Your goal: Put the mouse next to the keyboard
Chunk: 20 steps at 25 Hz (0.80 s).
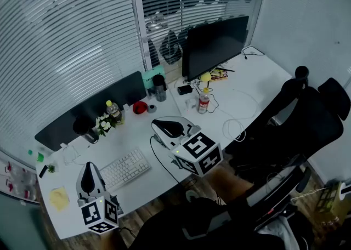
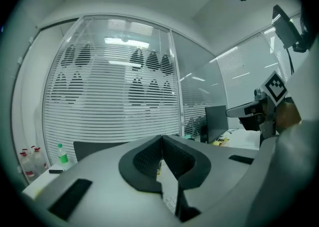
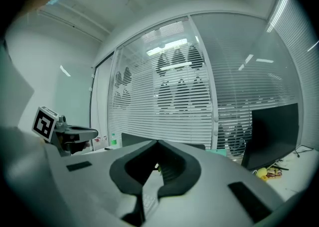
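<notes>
— How far had we got with the mouse?
— Nowhere yet, by our judgement. The jaws of our left gripper (image 2: 160,141) were clenched together on nothing. Those of our right gripper (image 3: 156,145) were pressed shut too, and just as empty.
— And the mouse itself?
— We couldn't pick it out for certain. A small dark thing (image 1: 185,89) sat well beyond the right jaws, at the foot of the monitor (image 1: 214,46). We couldn't tell whether that was it.
— The keyboard?
— The keyboard (image 1: 125,169) lay on the bench (image 1: 247,87) between the two pairs of jaws, just beside the left ones.
— So what was left?
— All of it, we reckoned: finding the mouse, grasping it, carrying it over and setting it down by the keyboard.
</notes>
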Each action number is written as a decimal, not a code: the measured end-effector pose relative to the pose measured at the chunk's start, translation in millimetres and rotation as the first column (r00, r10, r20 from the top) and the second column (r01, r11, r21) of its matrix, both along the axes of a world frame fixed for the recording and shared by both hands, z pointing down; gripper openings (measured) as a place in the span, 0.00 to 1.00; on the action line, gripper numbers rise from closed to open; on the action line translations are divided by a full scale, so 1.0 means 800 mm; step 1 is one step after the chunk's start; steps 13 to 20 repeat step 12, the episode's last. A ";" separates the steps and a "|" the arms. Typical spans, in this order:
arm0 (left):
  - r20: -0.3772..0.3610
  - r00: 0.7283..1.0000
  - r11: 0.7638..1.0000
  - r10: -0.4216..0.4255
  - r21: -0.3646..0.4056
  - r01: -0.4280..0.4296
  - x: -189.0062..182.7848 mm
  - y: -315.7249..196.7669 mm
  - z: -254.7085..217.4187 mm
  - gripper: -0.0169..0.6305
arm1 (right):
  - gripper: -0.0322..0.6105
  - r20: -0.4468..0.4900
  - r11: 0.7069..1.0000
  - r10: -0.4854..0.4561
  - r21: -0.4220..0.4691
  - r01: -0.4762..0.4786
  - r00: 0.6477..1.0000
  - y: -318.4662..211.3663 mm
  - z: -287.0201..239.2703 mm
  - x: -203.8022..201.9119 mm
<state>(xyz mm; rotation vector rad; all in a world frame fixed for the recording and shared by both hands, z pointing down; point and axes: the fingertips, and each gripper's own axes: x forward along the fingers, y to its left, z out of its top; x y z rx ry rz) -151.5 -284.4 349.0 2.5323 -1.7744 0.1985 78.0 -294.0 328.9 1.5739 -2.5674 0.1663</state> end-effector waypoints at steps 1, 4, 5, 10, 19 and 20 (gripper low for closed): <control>-0.005 1.000 1.000 0.004 -0.002 -0.004 0.000 0.000 0.000 0.07 | 0.05 0.000 1.000 0.002 0.002 -0.002 1.000 0.000 -0.001 0.000; 0.000 1.000 1.000 0.003 -0.003 -0.003 0.002 -0.001 0.001 0.07 | 0.05 -0.002 1.000 0.008 0.005 -0.008 1.000 -0.002 -0.002 0.002; 0.002 1.000 1.000 0.001 -0.005 -0.001 0.002 -0.001 0.002 0.07 | 0.05 -0.002 1.000 0.010 0.004 -0.010 1.000 -0.003 -0.001 0.003; -0.002 1.000 1.000 -0.002 -0.016 0.002 0.000 -0.005 0.003 0.07 | 0.05 -0.001 1.000 0.017 0.003 -0.017 1.000 -0.008 -0.001 0.003; -0.008 1.000 1.000 -0.003 -0.021 0.003 -0.003 -0.006 0.004 0.07 | 0.05 -0.002 1.000 0.016 0.001 -0.016 1.000 -0.009 -0.001 0.002; -0.008 1.000 1.000 -0.003 -0.021 0.003 -0.003 -0.006 0.004 0.07 | 0.05 -0.002 1.000 0.016 0.001 -0.016 1.000 -0.009 -0.001 0.002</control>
